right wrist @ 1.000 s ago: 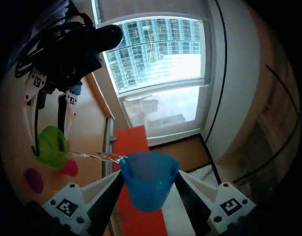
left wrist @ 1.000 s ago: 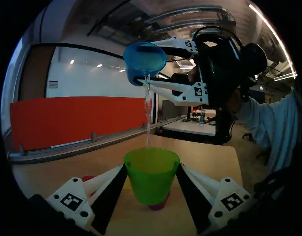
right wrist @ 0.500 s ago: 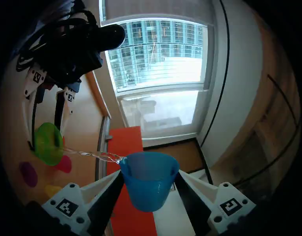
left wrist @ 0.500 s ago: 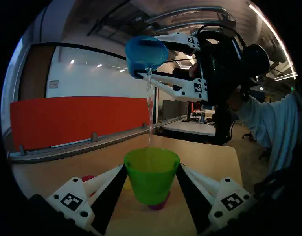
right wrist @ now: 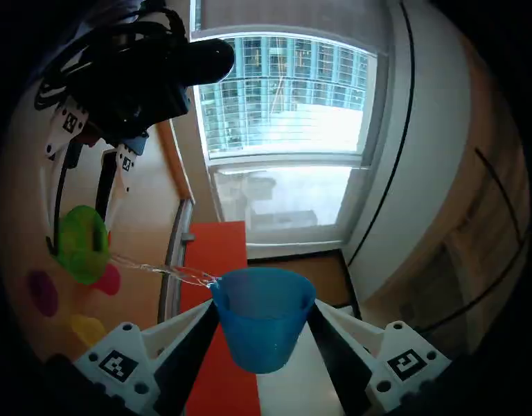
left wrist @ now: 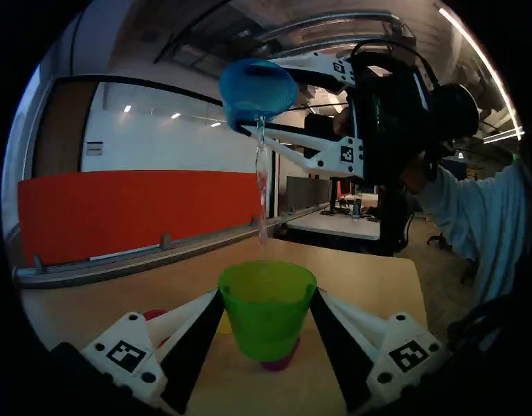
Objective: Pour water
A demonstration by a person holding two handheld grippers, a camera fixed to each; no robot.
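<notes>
My left gripper (left wrist: 267, 315) is shut on a green cup (left wrist: 267, 308), held upright just above the wooden table (left wrist: 363, 270). High over it, my right gripper (left wrist: 266, 100) is shut on a blue cup (left wrist: 256, 92) tipped on its side. A thin stream of water (left wrist: 261, 184) falls from the blue cup's rim toward the green cup's mouth. In the right gripper view the blue cup (right wrist: 263, 327) sits between the fingers, the stream (right wrist: 158, 269) runs left to the green cup (right wrist: 79, 243), and the left gripper (right wrist: 82, 208) holds that cup.
Flat coloured discs lie on the table: a magenta one (left wrist: 280, 362) under the green cup, a red one (left wrist: 154, 316) at left, and purple (right wrist: 41, 291) and yellow (right wrist: 87, 326) ones. An orange partition (left wrist: 127, 208) runs behind the table. A sleeve (left wrist: 474, 222) is at right.
The right gripper has lifted the blue cup slightly higher and tilted it a little more. The water stream keeps falling. The green cup and left gripper have stayed put.
</notes>
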